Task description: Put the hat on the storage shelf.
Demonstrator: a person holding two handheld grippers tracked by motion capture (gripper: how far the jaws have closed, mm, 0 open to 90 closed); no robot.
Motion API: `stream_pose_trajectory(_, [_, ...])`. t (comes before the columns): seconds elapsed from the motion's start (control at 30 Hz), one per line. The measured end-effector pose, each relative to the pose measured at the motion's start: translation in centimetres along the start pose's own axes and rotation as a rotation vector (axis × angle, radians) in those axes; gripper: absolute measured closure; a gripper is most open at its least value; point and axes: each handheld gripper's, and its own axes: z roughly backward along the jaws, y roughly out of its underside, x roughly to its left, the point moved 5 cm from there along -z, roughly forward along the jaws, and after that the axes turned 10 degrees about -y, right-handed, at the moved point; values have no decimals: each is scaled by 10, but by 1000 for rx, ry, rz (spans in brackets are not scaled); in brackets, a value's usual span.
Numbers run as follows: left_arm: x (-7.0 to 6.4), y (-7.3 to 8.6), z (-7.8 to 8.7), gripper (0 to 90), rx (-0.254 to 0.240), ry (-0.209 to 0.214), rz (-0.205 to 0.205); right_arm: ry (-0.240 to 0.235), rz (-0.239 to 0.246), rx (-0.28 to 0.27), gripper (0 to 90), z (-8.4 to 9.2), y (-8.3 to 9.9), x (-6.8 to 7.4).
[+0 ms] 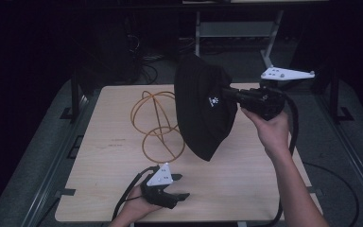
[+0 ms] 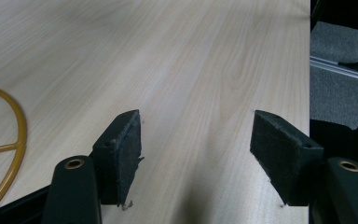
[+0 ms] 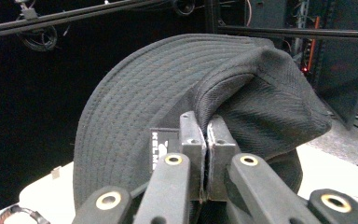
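Note:
A black bucket hat (image 1: 203,106) with a small white logo hangs in the air above the middle of the wooden table (image 1: 246,184). My right gripper (image 1: 227,94) is shut on its fabric and holds it up from the right. In the right gripper view the jaws (image 3: 207,133) pinch the hat (image 3: 168,93) just by its label. A yellow wire stand (image 1: 157,124) of joined rings lies on the table left of the hat. Near the table's front edge my left gripper (image 1: 179,187) rests open, nothing between its pads (image 2: 127,149), with the yellow ring (image 2: 14,135) at its left.
Dark floor and metal frame legs (image 1: 269,52) surround the table. A black cable (image 1: 290,137) trails from the right gripper past the table's right side. Bare wood (image 2: 191,70) stretches ahead of the left gripper.

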Motion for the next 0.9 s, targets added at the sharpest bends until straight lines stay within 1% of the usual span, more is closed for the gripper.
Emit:
stream_pose_trajectory(0.03, [0, 0, 0, 325, 0, 0, 0, 0, 0, 0, 878, 0, 0, 0])
stream_pose_trajectory(0.1, [-4, 0, -1, 323, -3, 7, 15, -9, 7, 4, 878, -8, -4, 2])
stream_pose_trajectory(0.13, [-4, 0, -1, 323, -2, 6, 12, -13, 8, 5, 878, -11, -5, 3])
stream_pose_trajectory(0.17, [-4, 0, -1, 323, -2, 8, 21, -19, 8, 7, 878, -13, -6, 4])
stream_pose_trajectory(0.23, [-4, 0, -1, 322, -6, 7, 23, -22, 11, 7, 878, -16, -8, 5])
stream_pose_trajectory(0.27, [-5, -1, 0, 319, -6, 9, 28, -33, 15, 9, 878, -23, -10, 7])
stream_pose_trajectory(0.3, [-5, -1, 0, 319, -6, 9, 28, -33, 15, 9, 878, -23, -10, 7])
stream_pose_trajectory(0.33, [-6, 0, -1, 320, -4, 12, 29, -40, 15, 11, 878, -28, -11, 8])
stream_pose_trajectory(0.4, [-6, 1, 0, 328, 2, 14, 15, -48, 14, 15, 878, -33, -12, 9])
stream_pose_trajectory(0.43, [-6, 1, 0, 331, 2, 14, 15, -48, 14, 15, 878, -33, -12, 9])
stream_pose_trajectory(0.47, [-6, 1, 0, 331, 1, 13, 19, -55, 16, 20, 878, -40, -14, 10])
stream_pose_trajectory(0.57, [-4, 1, 1, 331, -1, 13, 23, -63, 20, 26, 878, -46, -16, 12])
stream_pose_trajectory(0.67, [-4, 2, 0, 329, 5, 16, 18, -70, 23, 28, 878, -51, -18, 13])
stream_pose_trajectory(0.7, [-6, 2, -1, 329, 1, 20, 20, -75, 25, 29, 878, -56, -20, 14])
stream_pose_trajectory(0.77, [-6, 2, -2, 327, 1, 19, 16, -79, 25, 30, 877, -58, -20, 15])
stream_pose_trajectory(0.87, [-7, 2, -2, 327, 5, 20, 14, -85, 28, 31, 878, -66, -23, 16])
stream_pose_trajectory(0.9, [-7, 2, -2, 327, 4, 16, 6, -90, 30, 31, 877, -68, -25, 17])
